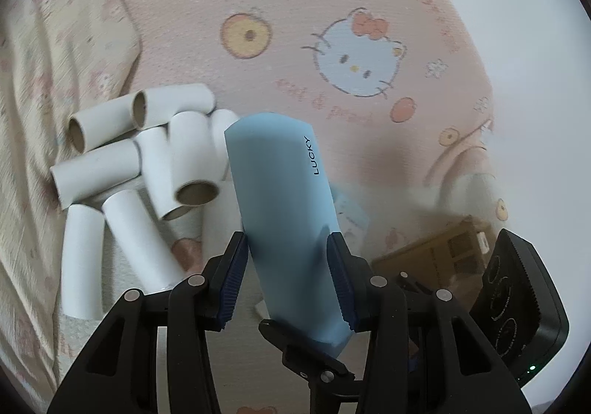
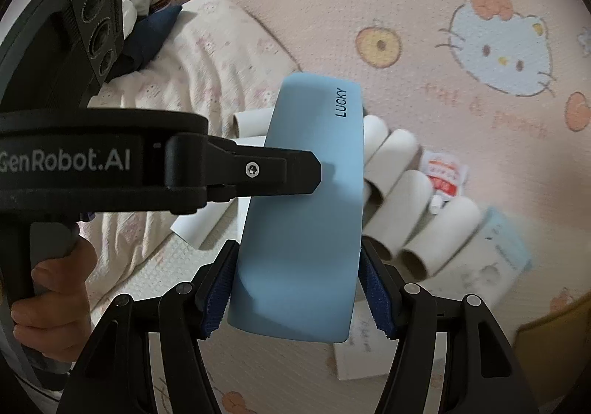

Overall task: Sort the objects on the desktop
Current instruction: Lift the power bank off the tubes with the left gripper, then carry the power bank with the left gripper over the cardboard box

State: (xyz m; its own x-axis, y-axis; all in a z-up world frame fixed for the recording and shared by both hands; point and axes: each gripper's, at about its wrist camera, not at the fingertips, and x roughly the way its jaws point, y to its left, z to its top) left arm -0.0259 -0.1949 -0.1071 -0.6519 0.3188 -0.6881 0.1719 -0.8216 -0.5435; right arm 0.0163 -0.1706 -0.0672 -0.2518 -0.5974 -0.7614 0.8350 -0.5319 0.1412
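A light blue case (image 1: 284,192) printed LUCKY is lifted above the bed, and both grippers hold it. In the left wrist view my left gripper (image 1: 287,236) is shut on its lower half, blue pads (image 1: 234,266) pressing both long sides. One black finger of my right gripper (image 1: 295,347) shows under the case's near end. In the right wrist view the right gripper (image 2: 297,246) is shut on the case (image 2: 306,222) near its bottom edge. The left gripper (image 2: 314,170) reaches in from the left and clamps the case's side.
Several white cardboard tubes (image 1: 147,163) lie in a heap on the pink cartoon-cat blanket (image 1: 295,7). A cream quilt (image 2: 207,55) is bunched at the left. A red-and-white packet (image 2: 445,175), a pale blue tissue pack (image 2: 506,247) and white cards (image 2: 354,355) lie close by. A hand (image 2: 55,299) grips the left handle.
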